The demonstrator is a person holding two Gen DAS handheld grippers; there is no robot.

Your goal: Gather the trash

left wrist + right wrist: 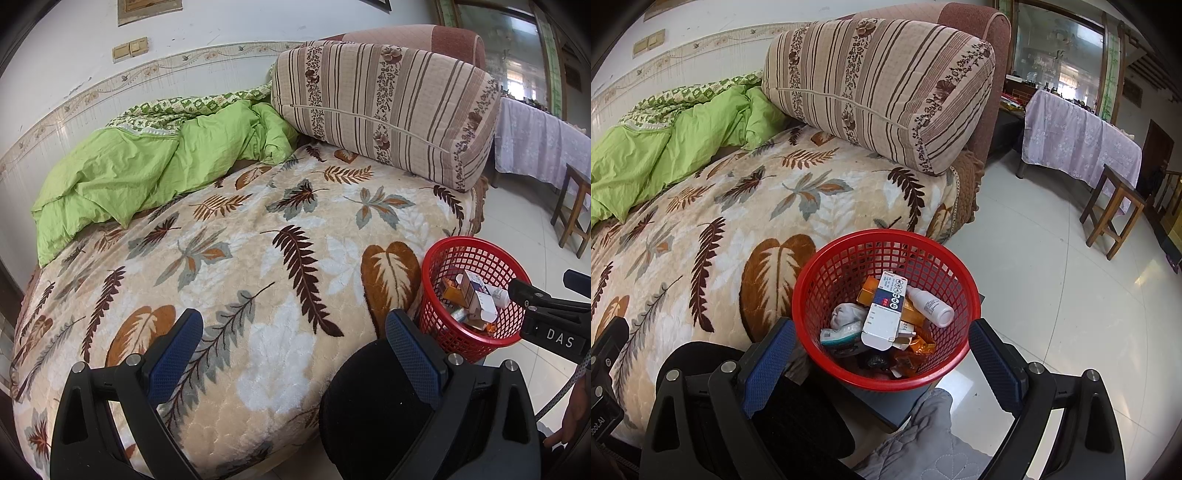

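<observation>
Red basket (886,314): boxes, white bottle (931,306), wrappers | left gripper (295,354): spread, bare | right gripper (882,362): spread, bare

The left claw (295,354), black with blue-padded fingers, is spread wide and holds nothing. The right claw (882,365) matches it, likewise spread and unladen.

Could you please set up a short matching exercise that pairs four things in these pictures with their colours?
Things:
1. basket
2. quilt
3. small bottle
4. stool

Colours:
A. white
B. brown
C. red
D. light green

Pairs: 1-C, 2-D, 3-A, 4-B
</observation>
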